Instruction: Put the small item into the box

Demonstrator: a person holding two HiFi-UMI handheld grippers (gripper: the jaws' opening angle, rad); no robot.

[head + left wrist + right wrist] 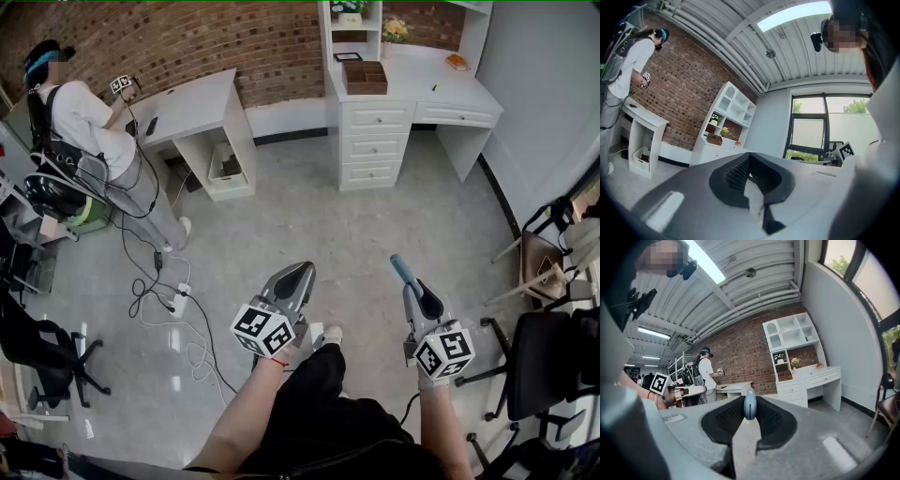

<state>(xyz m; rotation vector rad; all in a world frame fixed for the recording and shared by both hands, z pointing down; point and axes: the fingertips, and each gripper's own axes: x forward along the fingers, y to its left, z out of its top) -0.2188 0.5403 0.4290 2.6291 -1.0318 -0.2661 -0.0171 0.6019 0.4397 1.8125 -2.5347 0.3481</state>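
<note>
In the head view my right gripper (419,296) is held above the grey floor, shut on a small light-blue item (401,269) that sticks out past its tips. The right gripper view shows the blue item (749,405) pinched upright between the black pads of that gripper (749,401). My left gripper (305,269) hangs beside it to the left; its jaws (749,155) meet at the tips with nothing between them. The brown wooden box (365,77) stands far ahead on a white drawer desk (450,94), and shows small as the box (783,376) and the box (714,138) in both gripper views.
Another person (84,122) stands at a second white desk (187,108) at the left. Cables and a power strip (178,305) trail over the floor there. Dark chairs (553,356) stand at the right, and a black office chair (37,361) at the left.
</note>
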